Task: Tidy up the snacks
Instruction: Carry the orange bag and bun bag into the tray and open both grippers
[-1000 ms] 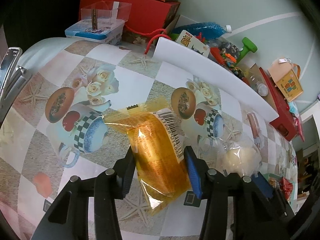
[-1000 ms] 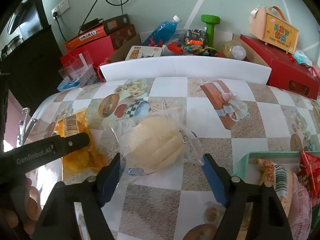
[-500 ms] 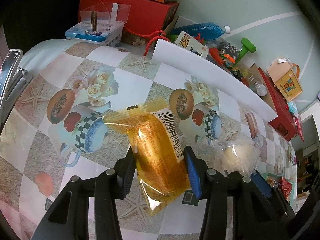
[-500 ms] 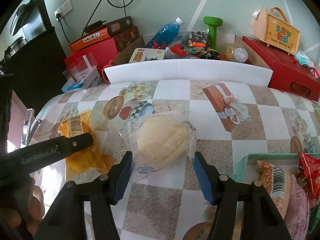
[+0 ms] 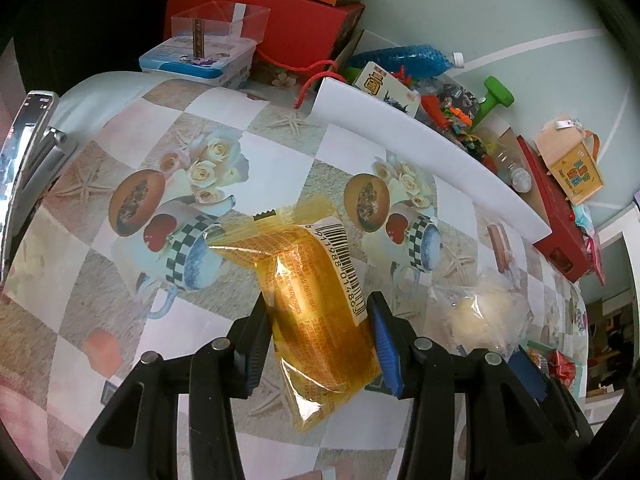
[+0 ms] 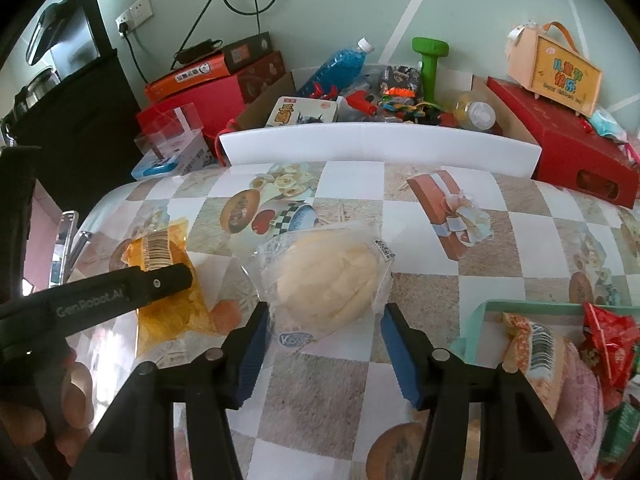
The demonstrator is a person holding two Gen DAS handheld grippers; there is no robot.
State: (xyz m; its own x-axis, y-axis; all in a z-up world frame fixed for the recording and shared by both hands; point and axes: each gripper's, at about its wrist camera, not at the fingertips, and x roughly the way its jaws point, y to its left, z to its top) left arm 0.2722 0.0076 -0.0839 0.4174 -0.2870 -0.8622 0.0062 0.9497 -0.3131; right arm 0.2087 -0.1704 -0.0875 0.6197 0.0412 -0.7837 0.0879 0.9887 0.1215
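Observation:
An orange-wrapped snack (image 5: 316, 300) with a barcode lies on the patterned table. My left gripper (image 5: 318, 344) is shut on it, both pads pressing its sides. The snack also shows at the left of the right wrist view (image 6: 168, 284). A pale bun in a clear bag (image 6: 328, 276) lies at table centre, also seen in the left wrist view (image 5: 480, 316). My right gripper (image 6: 324, 354) straddles its near end with the jaws narrowed around the bag. A teal basket (image 6: 476, 324) at the right holds several wrapped snacks (image 6: 556, 356).
A white foam board (image 6: 376, 144) stands along the table's far edge. Behind it are a blue bottle (image 6: 340, 72), a green dumbbell (image 6: 430, 60), toys and red boxes (image 6: 560, 148). A clear plastic box (image 5: 218, 26) sits at the far left.
My right gripper's jaws closed in from wide open to hug the bun bag. My left gripper stayed clamped on the orange snack with hardly any motion.

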